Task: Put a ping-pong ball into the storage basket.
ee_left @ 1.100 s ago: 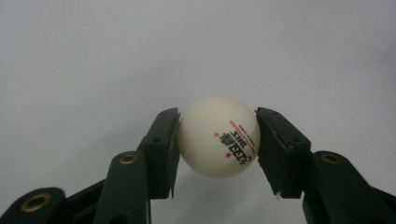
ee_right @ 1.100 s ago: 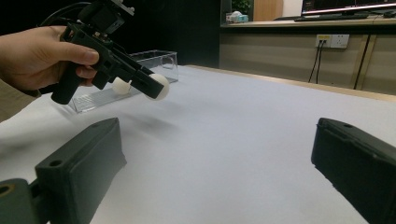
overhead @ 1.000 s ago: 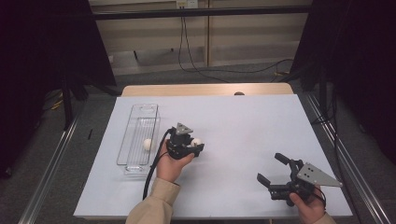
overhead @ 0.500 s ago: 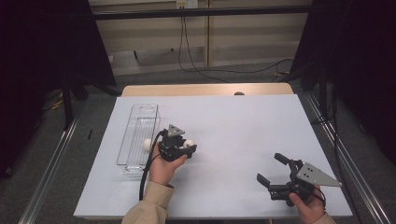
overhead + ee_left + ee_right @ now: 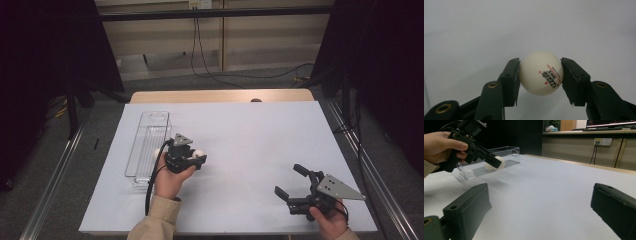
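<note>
Left gripper (image 5: 540,75) jaws (black) around ball (image 5: 540,73)

ball (image 5: 540,73) | red-and-black print with red stars — upside down, wording unreadable

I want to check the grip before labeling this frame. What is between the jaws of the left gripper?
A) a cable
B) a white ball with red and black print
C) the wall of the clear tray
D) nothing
B: in the left gripper view both pads of the left gripper press on the white ball.
</note>
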Available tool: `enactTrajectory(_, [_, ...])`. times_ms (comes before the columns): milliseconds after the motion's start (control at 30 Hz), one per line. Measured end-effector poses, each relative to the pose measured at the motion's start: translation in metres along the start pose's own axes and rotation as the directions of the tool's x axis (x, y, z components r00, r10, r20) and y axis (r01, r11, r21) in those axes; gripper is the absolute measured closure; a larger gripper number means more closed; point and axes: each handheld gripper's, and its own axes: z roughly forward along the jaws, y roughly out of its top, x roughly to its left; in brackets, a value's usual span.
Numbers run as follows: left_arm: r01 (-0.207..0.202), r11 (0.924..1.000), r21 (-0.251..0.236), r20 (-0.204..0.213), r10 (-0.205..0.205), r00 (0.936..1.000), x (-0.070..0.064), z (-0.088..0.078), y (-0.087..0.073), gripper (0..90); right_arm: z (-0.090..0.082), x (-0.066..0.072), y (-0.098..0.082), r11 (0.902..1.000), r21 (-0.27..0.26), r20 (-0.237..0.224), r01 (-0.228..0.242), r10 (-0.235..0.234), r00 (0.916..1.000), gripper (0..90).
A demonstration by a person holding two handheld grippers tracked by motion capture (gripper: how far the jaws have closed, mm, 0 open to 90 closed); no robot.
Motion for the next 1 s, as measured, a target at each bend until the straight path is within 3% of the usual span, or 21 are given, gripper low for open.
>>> enactTrajectory(1000, [0.022,0.9995,-0.024,-0.021,-0.023,0.9995,0.015,-0.016,-0.004,51.2,0.002,0.0,-0.001,0.9999,0.013,0.012,0.009,-0.009,0.9999,1.7])
